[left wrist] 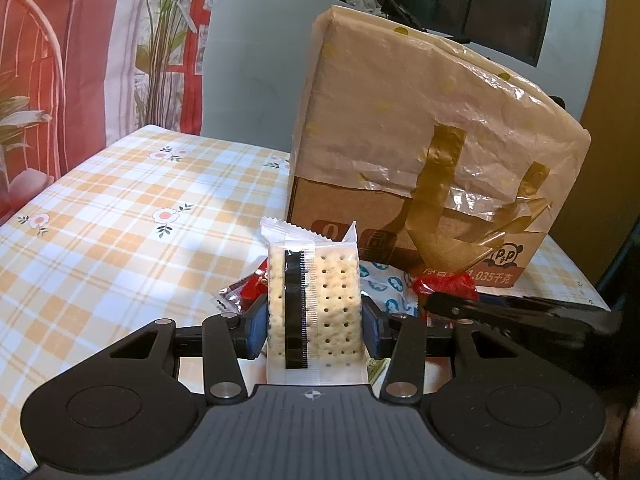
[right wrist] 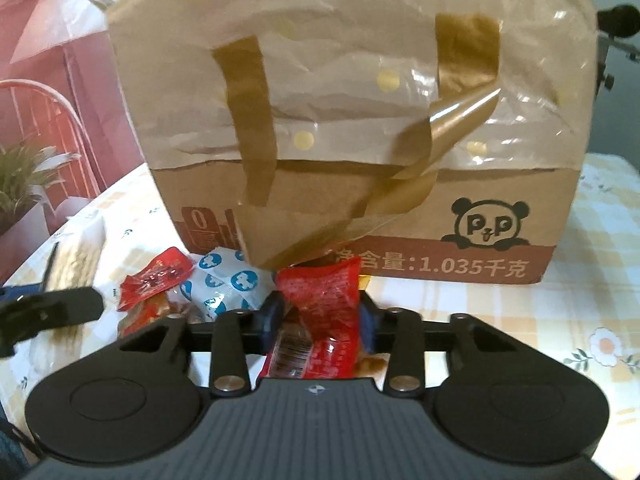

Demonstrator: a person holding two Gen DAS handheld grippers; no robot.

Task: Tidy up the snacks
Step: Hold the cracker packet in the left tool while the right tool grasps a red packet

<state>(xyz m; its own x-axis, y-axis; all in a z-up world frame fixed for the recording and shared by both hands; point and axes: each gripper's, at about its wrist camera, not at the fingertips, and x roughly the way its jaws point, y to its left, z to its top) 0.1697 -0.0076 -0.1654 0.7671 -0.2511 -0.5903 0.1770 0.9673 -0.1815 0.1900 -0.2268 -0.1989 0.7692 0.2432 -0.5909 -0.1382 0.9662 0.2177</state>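
Observation:
My left gripper is shut on a clear-wrapped cracker pack with a black stripe, held upright above the table. My right gripper is shut on a red snack packet in front of the cardboard box. On the table by the box lie a smaller red packet and a white packet with blue prints; both show in the left wrist view, red and white-blue. The right gripper appears at the right of the left view.
The tall cardboard box, covered in paper and brown tape, stands on the yellow checked tablecloth. A red chair and a plant are at the left beyond the table edge.

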